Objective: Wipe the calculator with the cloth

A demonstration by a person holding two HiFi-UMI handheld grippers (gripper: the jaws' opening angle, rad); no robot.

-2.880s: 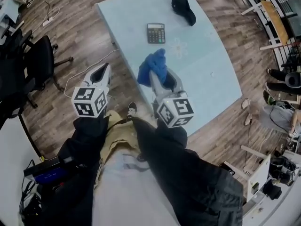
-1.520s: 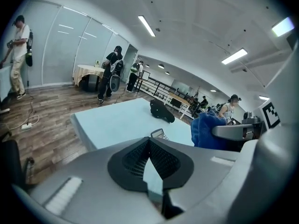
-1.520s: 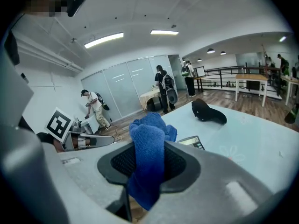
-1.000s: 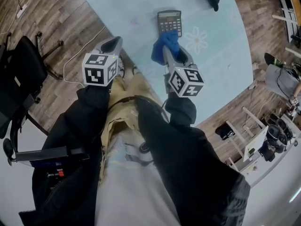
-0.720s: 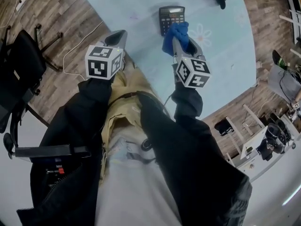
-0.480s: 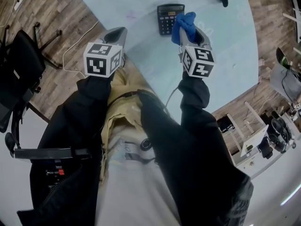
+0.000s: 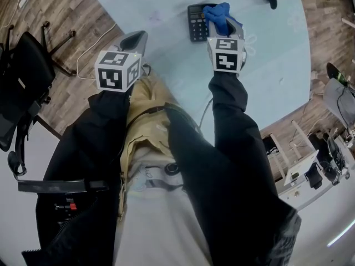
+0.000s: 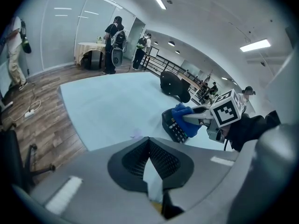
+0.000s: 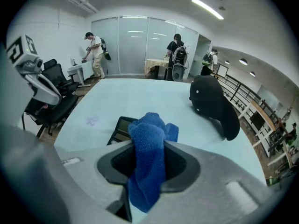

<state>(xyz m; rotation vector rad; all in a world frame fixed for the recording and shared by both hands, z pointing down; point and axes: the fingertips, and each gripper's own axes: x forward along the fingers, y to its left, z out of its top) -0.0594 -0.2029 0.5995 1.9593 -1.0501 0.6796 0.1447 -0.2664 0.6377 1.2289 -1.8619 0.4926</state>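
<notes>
Logged right gripper [image 7: 221,25] pinched tight on blue cloth [image 7: 216,13], a wad poking out past the tips and a tail hanging below (likely gripped mid-fold to leave a soft pad in front). Spotted cloth over right half of calculator [image 7: 196,22], out on the pale table [image 7: 166,4]; cannot tell touching or just above. Judged as lining up for a wiping stroke.

Found left gripper [image 7: 135,37] pressed together at the tips, holding nothing, held near table edge well left of calculator, probably to keep clear. Noted black cap [image 9: 215,104] farther back.

Searched for writing: made out no brand or legible key print on calculator. Saw only square black-and-white marker patterns on gripper cubes.
</notes>
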